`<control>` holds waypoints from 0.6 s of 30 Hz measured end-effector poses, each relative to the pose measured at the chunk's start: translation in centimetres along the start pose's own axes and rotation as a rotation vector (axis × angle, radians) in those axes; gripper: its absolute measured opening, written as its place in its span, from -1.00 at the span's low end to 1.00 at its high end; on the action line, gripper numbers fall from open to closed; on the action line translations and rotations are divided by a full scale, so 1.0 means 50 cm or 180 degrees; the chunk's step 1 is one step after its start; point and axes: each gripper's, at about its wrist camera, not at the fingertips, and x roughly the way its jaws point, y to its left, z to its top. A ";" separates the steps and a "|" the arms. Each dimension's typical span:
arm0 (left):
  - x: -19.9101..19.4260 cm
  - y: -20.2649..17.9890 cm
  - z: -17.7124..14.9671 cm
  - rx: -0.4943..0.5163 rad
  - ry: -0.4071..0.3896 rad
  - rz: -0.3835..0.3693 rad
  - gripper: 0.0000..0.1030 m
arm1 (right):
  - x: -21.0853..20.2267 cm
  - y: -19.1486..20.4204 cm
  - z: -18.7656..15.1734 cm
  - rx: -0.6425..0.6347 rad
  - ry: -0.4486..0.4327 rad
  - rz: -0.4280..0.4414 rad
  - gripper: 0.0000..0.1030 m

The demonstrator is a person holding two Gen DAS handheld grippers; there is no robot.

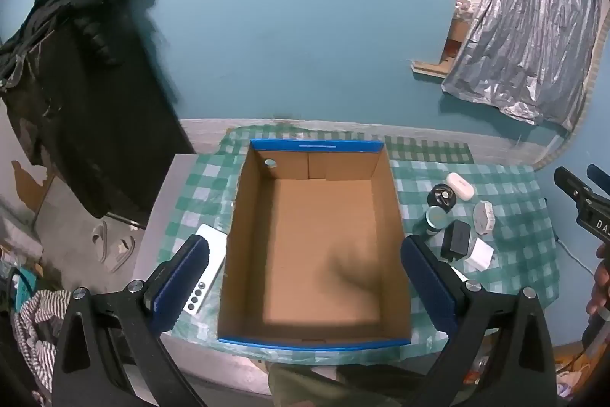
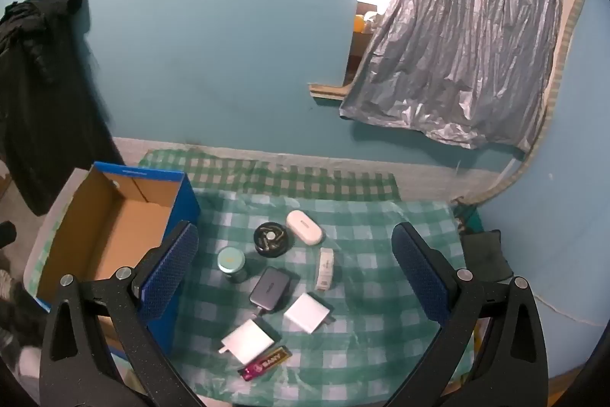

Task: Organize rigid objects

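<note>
An empty blue cardboard box [image 1: 316, 246] stands open on the checked cloth; it also shows in the right wrist view [image 2: 114, 227] at the left. My left gripper [image 1: 305, 277] is open and empty above the box. My right gripper [image 2: 295, 266] is open and empty above several small objects: a white oval case [image 2: 304, 222], a black round tin [image 2: 272, 239], a teal jar [image 2: 231, 264], a grey charger [image 2: 270, 288], two white adapters [image 2: 307, 312] [image 2: 248, 336], a white stick [image 2: 325, 269] and a pink-gold bar [image 2: 265, 363]. In the left wrist view the right gripper's fingers [image 1: 575, 193] show at the far right.
A white remote-like device [image 1: 204, 273] lies left of the box. The green checked cloth [image 2: 381, 292] covers a grey table against a blue wall. Black clothing [image 1: 76, 82] hangs at the left. A silver curtain [image 2: 457, 44] hangs at the right.
</note>
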 end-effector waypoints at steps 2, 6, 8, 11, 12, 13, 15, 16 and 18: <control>0.000 0.000 0.000 0.0009 -0.0011 -0.0015 0.97 | 0.002 -0.001 0.000 -0.0016 0.0034 -0.0017 0.95; 0.006 -0.002 0.001 0.0048 0.0045 0.0003 0.97 | 0.003 -0.002 0.000 -0.0004 0.0022 -0.0008 0.95; 0.005 -0.006 -0.001 0.0062 0.0030 0.0032 0.97 | 0.005 -0.001 0.000 -0.0005 0.0029 -0.0009 0.95; 0.017 -0.003 0.000 0.0034 0.0079 -0.0021 0.97 | 0.011 0.003 -0.002 0.0001 0.0032 0.0000 0.95; 0.021 0.002 0.002 0.0021 0.0097 -0.0047 0.97 | 0.010 0.000 -0.003 0.0006 0.0022 0.0011 0.95; 0.023 0.005 0.003 0.0000 0.0100 -0.0054 0.97 | 0.009 -0.003 0.001 0.0005 0.0027 0.0010 0.95; 0.019 0.007 0.001 -0.0015 0.0066 -0.0070 0.97 | 0.010 -0.004 0.002 0.0002 0.0036 0.0006 0.95; 0.019 0.007 0.001 -0.0015 0.0062 -0.0063 0.97 | 0.010 -0.005 0.001 0.0005 0.0035 0.0004 0.95; 0.020 0.007 0.003 -0.0009 0.0058 -0.0046 0.97 | 0.012 -0.005 -0.002 0.0008 0.0035 0.0009 0.95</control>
